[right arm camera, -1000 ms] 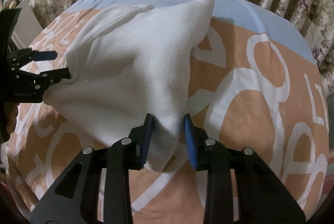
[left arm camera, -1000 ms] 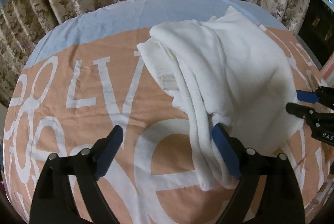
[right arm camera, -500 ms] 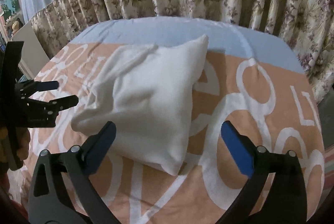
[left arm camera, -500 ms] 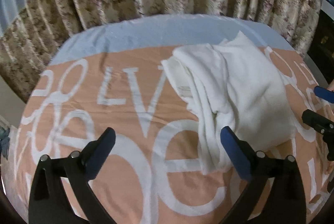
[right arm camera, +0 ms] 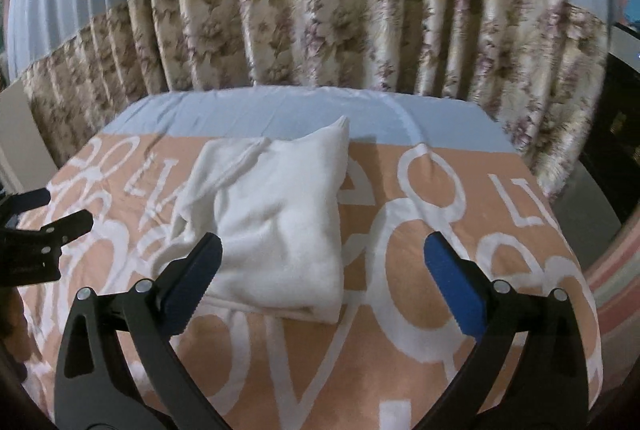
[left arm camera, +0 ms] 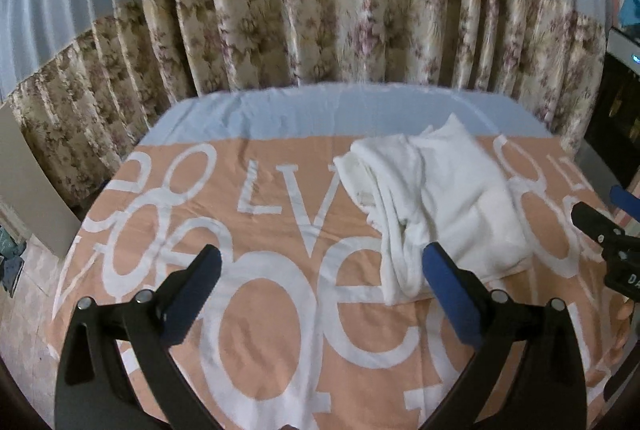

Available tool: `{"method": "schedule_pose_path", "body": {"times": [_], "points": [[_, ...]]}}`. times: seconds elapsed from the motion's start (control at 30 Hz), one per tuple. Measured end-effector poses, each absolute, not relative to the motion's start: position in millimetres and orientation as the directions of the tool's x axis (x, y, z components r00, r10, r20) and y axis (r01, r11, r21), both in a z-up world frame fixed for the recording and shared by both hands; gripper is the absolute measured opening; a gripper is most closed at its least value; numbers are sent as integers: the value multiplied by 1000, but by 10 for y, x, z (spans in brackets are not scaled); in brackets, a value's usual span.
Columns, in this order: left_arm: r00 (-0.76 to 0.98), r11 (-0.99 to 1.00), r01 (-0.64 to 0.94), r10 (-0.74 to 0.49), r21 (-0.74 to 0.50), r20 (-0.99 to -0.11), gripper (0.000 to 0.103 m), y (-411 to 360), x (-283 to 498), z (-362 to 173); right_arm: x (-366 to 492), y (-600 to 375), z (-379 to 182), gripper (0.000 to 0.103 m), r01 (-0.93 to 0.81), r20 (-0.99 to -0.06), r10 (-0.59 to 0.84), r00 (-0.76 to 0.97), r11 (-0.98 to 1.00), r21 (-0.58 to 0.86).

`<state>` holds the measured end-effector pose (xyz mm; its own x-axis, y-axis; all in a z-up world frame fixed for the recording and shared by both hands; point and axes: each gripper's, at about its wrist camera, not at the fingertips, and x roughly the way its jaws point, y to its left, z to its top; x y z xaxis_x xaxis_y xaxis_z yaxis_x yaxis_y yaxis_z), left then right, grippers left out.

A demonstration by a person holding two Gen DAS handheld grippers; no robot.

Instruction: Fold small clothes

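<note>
Right wrist view: folded white garment (right arm camera: 276, 226) lies lengthwise toward the curtain (right arm camera: 320, 29); right gripper (right arm camera: 322, 282) wide, empty.

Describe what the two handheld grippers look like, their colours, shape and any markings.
Both the left gripper and the right gripper have black angular arms with silver rivets and flat blue pads on the jaws. White lettering shows on the right gripper's body, only partly readable.

Dim, warm indoor light; soft blur throughout, strong fisheye bending and dark corners.
</note>
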<state>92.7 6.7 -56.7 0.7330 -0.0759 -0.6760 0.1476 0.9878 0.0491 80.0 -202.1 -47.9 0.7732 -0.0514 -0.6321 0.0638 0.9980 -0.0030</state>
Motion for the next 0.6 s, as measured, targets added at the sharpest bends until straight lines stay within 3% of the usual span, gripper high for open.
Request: {"method": "schedule_pose_path", "body": {"times": [0.13, 0.6], "points": [[760, 994, 81, -11, 78, -650, 101, 111, 776, -361, 619, -1957, -248, 100, 119, -614, -110, 781, 993, -27], [830, 997, 71, -45, 26, -556, 101, 219, 349, 295, 194, -1767, 452, 100, 165, -545, -173, 820, 984, -64]]}}
